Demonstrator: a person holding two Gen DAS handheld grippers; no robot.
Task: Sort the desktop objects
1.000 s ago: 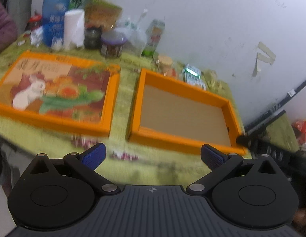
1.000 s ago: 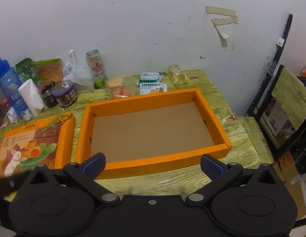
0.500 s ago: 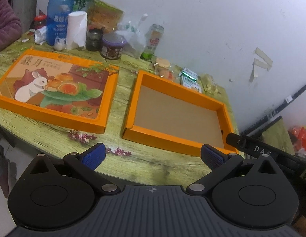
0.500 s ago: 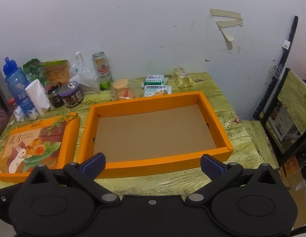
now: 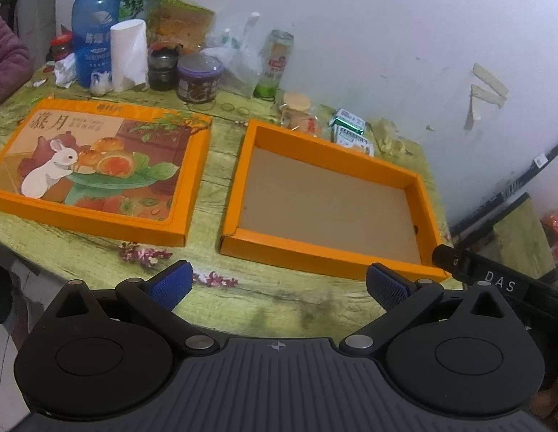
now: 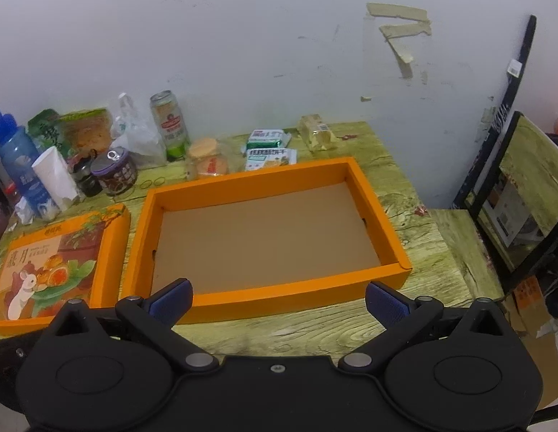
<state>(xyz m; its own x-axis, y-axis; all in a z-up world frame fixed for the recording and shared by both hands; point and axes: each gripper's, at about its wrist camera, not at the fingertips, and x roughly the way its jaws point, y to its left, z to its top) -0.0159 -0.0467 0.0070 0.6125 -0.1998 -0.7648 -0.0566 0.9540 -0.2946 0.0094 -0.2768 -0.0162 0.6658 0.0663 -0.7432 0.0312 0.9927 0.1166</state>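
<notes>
Right wrist view: snack packets [image 6: 269, 149] lie at twelve o'clock beyond the empty orange box [image 6: 372, 194], nearer the right gripper [image 6: 279, 300]; both grippers released.

Lid [image 5: 95, 165] left of open box [image 5: 329, 201]

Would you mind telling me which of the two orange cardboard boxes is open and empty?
The plain orange cardboard tray with the bare brown floor; the other orange box to its left shows a printed rabbit picture on top.
</notes>
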